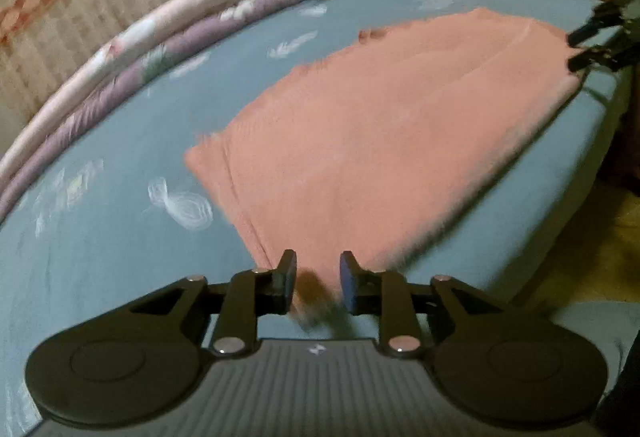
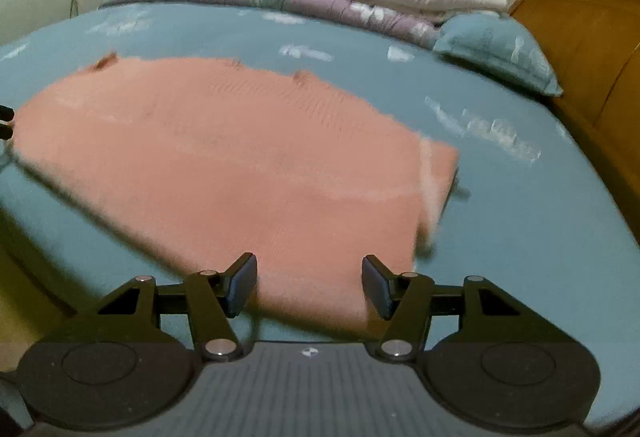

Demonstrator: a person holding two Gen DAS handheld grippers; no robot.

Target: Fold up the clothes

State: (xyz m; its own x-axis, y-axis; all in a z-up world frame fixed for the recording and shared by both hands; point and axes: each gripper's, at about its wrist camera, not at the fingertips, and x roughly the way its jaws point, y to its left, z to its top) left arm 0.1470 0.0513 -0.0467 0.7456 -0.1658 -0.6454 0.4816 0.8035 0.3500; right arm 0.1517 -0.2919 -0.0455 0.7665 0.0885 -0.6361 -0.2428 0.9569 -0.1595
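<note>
pink knit garment [image 1: 360,141] spread flat on blue bedsheet [image 1: 120,277]. left gripper [image 1: 318,287] narrow gap, garment corner between fingers, grip unclear. right gripper [image 2: 310,285] wide apart, straddling garment's near edge, not clamped.

Left gripper [image 1: 318,283] jaws parted around pink garment [image 1: 360,141] corner, bed [image 1: 120,257].
</note>
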